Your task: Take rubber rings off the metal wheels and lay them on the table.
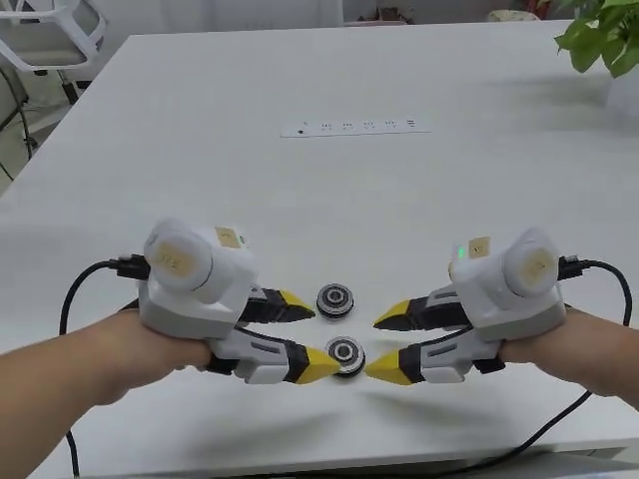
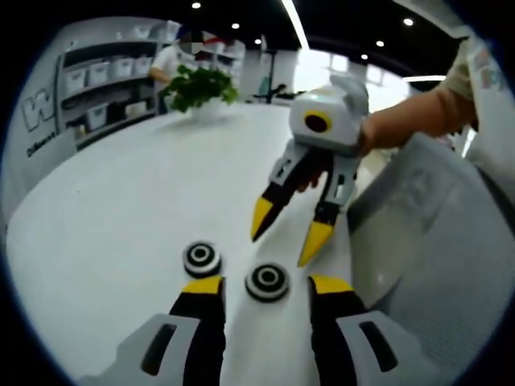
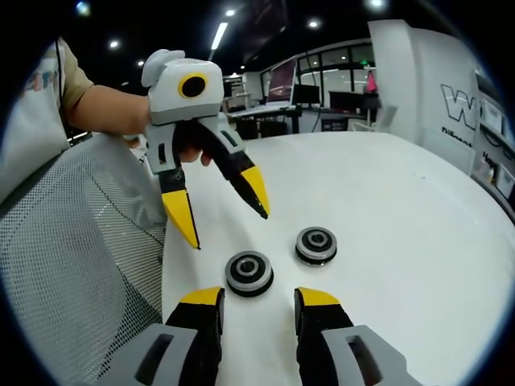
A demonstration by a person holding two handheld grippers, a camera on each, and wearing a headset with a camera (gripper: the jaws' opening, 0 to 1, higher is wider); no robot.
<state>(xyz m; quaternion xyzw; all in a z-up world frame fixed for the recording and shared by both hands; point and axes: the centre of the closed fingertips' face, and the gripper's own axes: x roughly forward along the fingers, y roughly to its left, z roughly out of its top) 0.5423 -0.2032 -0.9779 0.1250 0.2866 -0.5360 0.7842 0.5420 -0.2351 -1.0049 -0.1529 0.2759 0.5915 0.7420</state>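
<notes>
Two metal wheels [image 1: 335, 299] [image 1: 345, 352] between gaping hand-held grippers [image 1: 322, 336] [image 1: 372, 344]

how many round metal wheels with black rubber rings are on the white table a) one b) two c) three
b: the nearer round metal wheel with a black rubber ring lies between the left gripper and right gripper, the farther wheel just beyond on the white table.

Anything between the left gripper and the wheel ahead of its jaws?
Nothing visible. The small metal wheel with its black rubber ring lies on the bare white table just ahead of the open left gripper. The second such wheel sits off to the side; the open right gripper faces in from the far side.
</notes>
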